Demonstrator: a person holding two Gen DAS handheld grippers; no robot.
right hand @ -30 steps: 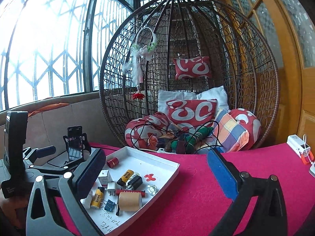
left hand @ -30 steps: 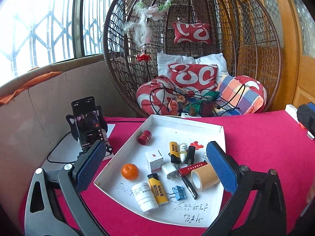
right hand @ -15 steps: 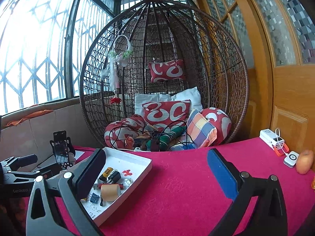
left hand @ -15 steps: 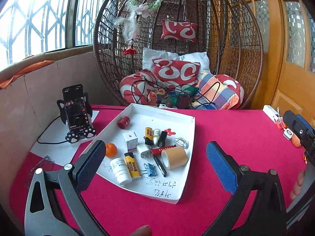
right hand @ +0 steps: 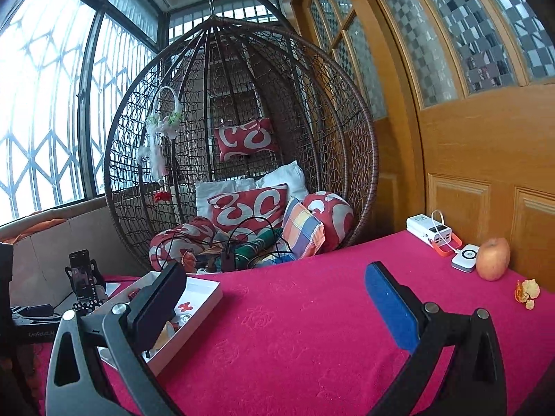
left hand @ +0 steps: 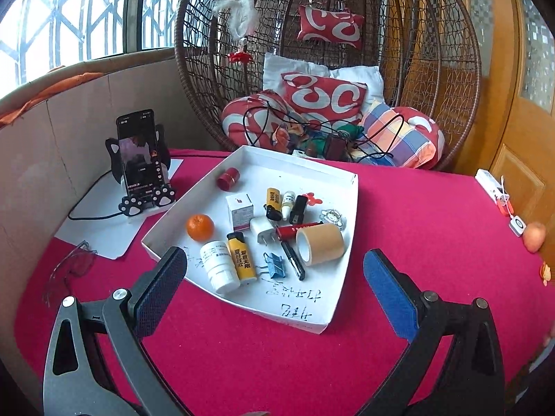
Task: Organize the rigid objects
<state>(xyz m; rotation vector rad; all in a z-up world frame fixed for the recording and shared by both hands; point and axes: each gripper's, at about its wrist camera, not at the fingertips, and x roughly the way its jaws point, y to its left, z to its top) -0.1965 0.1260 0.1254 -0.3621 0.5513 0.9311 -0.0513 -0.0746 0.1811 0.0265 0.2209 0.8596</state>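
A white tray (left hand: 350,215) sits on the red tablecloth and holds several small items: an orange (left hand: 199,227), a white pill bottle (left hand: 219,266), a yellow lighter (left hand: 241,258), a tape roll (left hand: 319,243), a blue binder clip (left hand: 274,264), a red cylinder (left hand: 228,179) and a white plug (left hand: 262,229). My left gripper (left hand: 274,294) is open and empty, just in front of the tray's near edge. My right gripper (right hand: 277,308) is open and empty over bare cloth, to the right of the tray (right hand: 204,306).
A phone on a cat-paw stand (left hand: 140,163) stands left of the tray, with glasses (left hand: 71,267) nearer. A power bank (right hand: 433,230), a small white device (right hand: 466,258), an apple (right hand: 492,259) and orange peel (right hand: 527,293) lie at the far right. A wicker hanging chair (right hand: 242,159) stands behind the table.
Both grippers have pulled back from the tray; the left view then tilted down toward it again. The right gripper swung to the right, bringing the apple and power bank into view. Jaws stayed open.
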